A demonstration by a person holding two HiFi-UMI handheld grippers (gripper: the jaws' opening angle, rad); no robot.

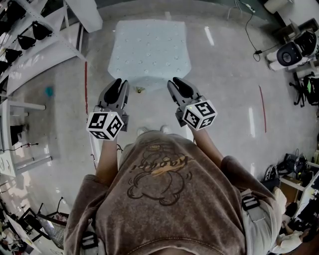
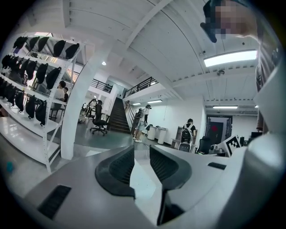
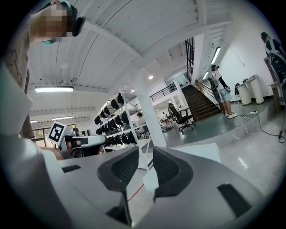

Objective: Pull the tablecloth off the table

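A pale blue dotted tablecloth (image 1: 149, 50) lies spread flat ahead of me, its near edge slightly folded, just beyond both grippers. No table shows under it. My left gripper (image 1: 118, 85) and right gripper (image 1: 178, 83) are held level side by side, near that edge. In the left gripper view the left gripper (image 2: 142, 150) has its jaws a little apart with nothing between them. In the right gripper view the right gripper (image 3: 145, 154) shows the same narrow empty gap, and the pale tablecloth (image 3: 203, 154) lies on the floor past it.
A white shelving rack (image 1: 30, 45) with black bags stands at the left, beside a white pillar (image 1: 84, 12). Red tape lines (image 1: 262, 107) mark the grey floor. Chairs and equipment (image 1: 294, 50) crowd the right. A small object (image 1: 140, 90) lies by the cloth's near edge.
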